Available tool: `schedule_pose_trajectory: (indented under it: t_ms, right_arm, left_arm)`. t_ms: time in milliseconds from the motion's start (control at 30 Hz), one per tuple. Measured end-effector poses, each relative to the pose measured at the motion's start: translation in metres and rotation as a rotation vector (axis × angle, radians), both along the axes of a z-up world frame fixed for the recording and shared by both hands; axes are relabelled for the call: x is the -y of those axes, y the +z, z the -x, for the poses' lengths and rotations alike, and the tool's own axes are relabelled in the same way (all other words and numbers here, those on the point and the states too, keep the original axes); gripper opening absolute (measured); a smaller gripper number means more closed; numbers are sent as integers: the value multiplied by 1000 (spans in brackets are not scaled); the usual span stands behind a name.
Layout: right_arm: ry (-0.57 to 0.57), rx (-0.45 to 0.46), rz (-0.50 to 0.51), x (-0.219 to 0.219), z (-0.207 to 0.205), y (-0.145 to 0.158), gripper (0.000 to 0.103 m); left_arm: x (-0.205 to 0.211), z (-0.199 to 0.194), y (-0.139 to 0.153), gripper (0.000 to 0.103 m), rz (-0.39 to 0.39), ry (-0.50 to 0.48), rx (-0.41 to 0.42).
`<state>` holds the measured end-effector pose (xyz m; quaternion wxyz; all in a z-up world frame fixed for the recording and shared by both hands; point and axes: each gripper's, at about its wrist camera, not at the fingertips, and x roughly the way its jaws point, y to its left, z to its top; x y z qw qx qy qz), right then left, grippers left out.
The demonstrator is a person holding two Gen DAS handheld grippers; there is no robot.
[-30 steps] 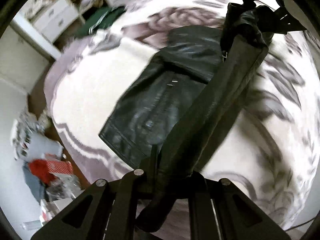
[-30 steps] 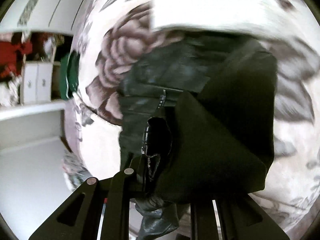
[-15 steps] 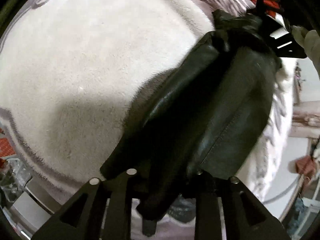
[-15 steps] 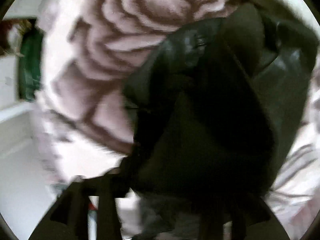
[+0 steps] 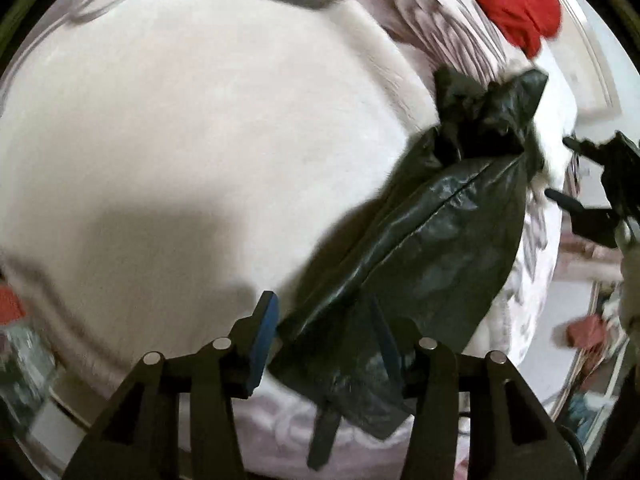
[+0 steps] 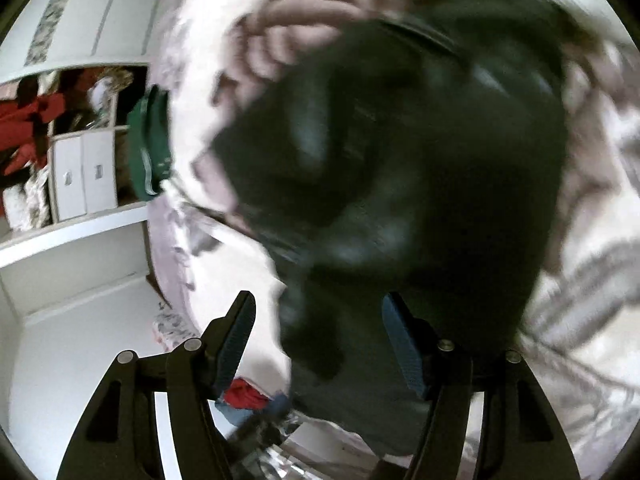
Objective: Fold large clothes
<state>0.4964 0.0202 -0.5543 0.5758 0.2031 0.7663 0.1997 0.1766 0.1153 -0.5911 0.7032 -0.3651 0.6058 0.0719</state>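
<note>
Left wrist view | left gripper (image 5: 326,336) jaws just spread, black jacket (image 5: 432,240) loose between, running toward upper right | right gripper (image 6: 320,332) likewise opened, jacket underneath

Both wrist views look steeply down, close over black jacket (image 5: 432,240) on blanket (image 5: 192,128).

Bed, fluffy white floral blanket (image 5: 180,128); black leather jacket (image 5: 432,248) lies on it; red garment (image 5: 516,4) at far edge.
</note>
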Motion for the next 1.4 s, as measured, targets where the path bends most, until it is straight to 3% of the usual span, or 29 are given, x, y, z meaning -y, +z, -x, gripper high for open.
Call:
schedule_pose_trajectory:
  t_ms: [67, 133, 200, 300, 367, 433, 500, 567, 667, 733, 800, 900, 1067, 1133, 1267, 1367, 1400]
  right_arm:
    - [-14, -3, 41, 14, 14, -8, 68]
    - [-38, 39, 57, 18, 14, -9, 61]
    - [-20, 83, 43, 7, 3, -7, 26]
    - [51, 172, 4, -43, -27, -11, 21]
    - [106, 217, 71, -78, -47, -26, 21]
    - [132, 221, 172, -108, -69, -64, 20]
    - [157, 215, 232, -120, -83, -101, 11]
    - [109, 200, 228, -116, -91, -104, 7]
    - [111, 130, 150, -100, -95, -84, 9]
    - [122, 139, 96, -73, -87, -49, 19]
    - [124, 181, 96, -40, -75, -17, 34]
    - [104, 175, 150, 24, -50, 11, 37]
    - [52, 100, 253, 104, -11, -7, 37]
    - [11, 70, 271, 134, -3, -26, 37]
    - [-58, 39, 209, 162, -4, -55, 37]
    - [-97, 28, 86, 167, -21, -72, 38]
    - [-115, 33, 31, 167, -33, -78, 49]
  left_arm:
    - [6, -11, -10, 45, -64, -45, -4]
    - [15, -14, -17, 33, -126, -77, -6]
    - [20, -13, -21, 31, -144, -75, -1]
    - [21, -12, -25, 30, -132, -41, 3]
    - [22, -11, -28, 30, -135, -33, 0]
    - [21, -12, -30, 31, -135, -36, 1]
    - [20, -15, -31, 31, -132, -36, 3]
    - [18, -16, -29, 33, -105, -28, -13]
    - [12, -11, -15, 33, -56, -13, -23]
    - [10, -10, 1, 34, -32, 0, -42]
    - [9, -15, 14, 40, -43, 3, -64]
    - [10, -33, 43, 40, -36, 22, -18]
    - [30, -71, 94, 36, -153, -8, 122]
    - [44, -89, 105, 21, -145, -43, 156]
    - [88, -149, 86, 10, -101, -82, 186]
    - [108, -199, 25, 9, -113, -90, 108]
    - [110, -206, 4, 8, -130, -91, 62]
